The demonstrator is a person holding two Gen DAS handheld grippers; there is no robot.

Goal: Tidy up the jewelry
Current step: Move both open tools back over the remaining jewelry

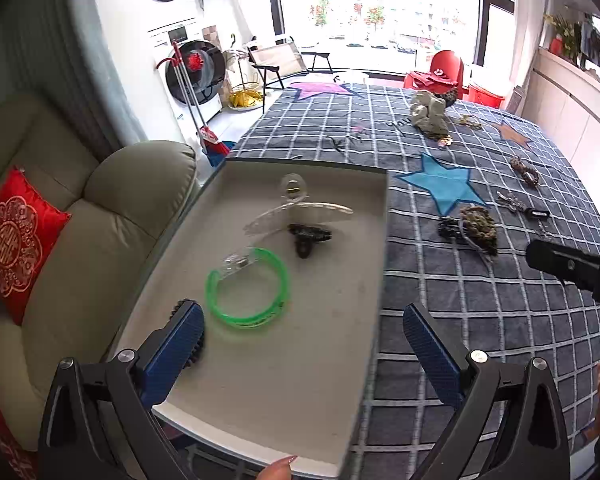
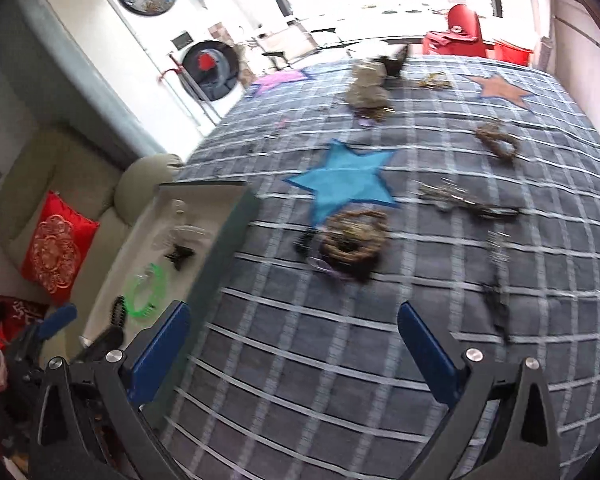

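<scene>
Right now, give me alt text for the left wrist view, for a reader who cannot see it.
The open left gripper hovers over a shallow grey rectangular tray holding a translucent green plastic bangle, a clear plastic hair claw and a small black hair clip. More hair accessories lie scattered on the grey checked star-patterned cloth to the right.

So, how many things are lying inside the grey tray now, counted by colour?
Clear: 1, hair claw clip
Black: 2, small claw clip and comb-like piece partly hidden behind a left gripper finger
Green: 1, bangle with a clear clasp
Total: 4 in the tray
</scene>
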